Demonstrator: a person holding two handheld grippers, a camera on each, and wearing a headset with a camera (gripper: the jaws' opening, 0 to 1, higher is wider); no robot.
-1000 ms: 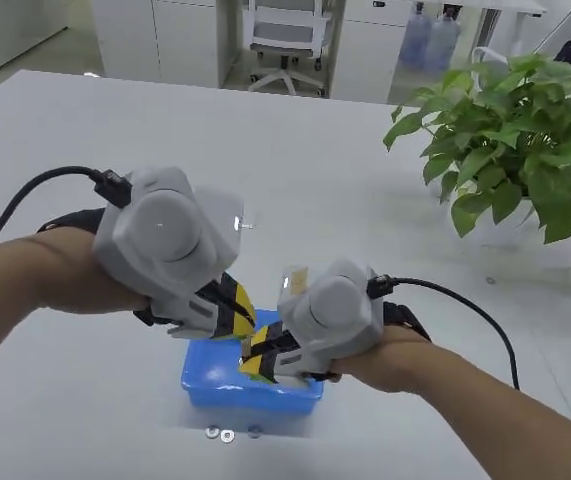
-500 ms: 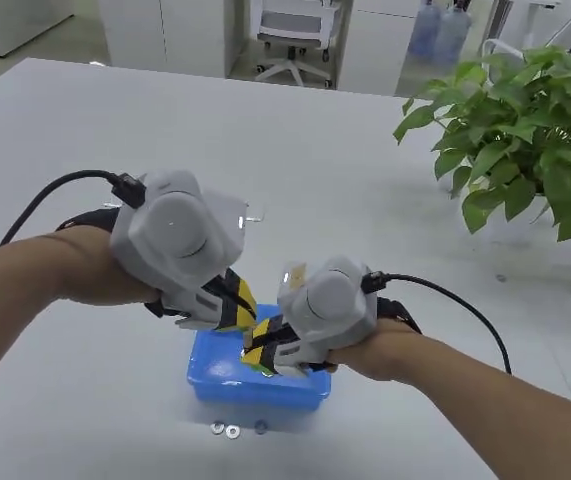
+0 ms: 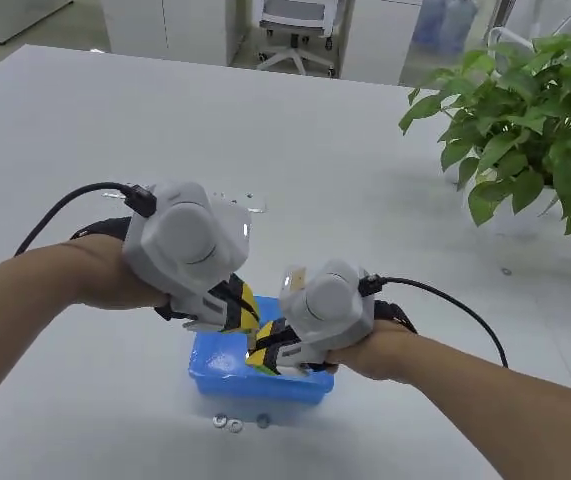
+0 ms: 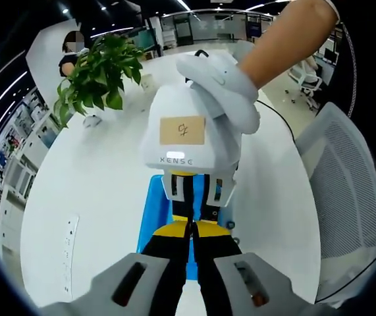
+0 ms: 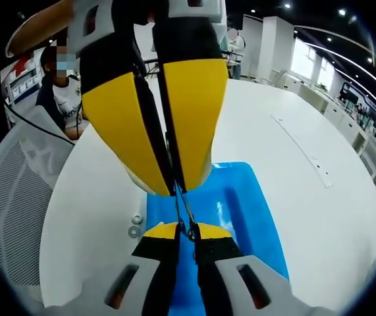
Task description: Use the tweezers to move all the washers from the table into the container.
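Only the head camera has shifted: left tongs (image 4: 191, 232) and right tongs (image 5: 189, 232) stay clamped tip-to-tip on the tweezers (image 5: 182, 204) over the container (image 3: 255, 386), with the washers (image 3: 237, 424) on the counter (image 3: 315, 180) just beside its near wall, nearer the right tongs.

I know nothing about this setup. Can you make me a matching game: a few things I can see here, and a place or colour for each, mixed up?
Things:
1. washers
2. container
3. tweezers
4. plant

Place or colour:
A. pinched between yellow-and-black jaws
B. green, on the table's far right
C. loose on the table, nearest the person
D. blue, under the two hands

Pairs: 1-C, 2-D, 3-A, 4-B.
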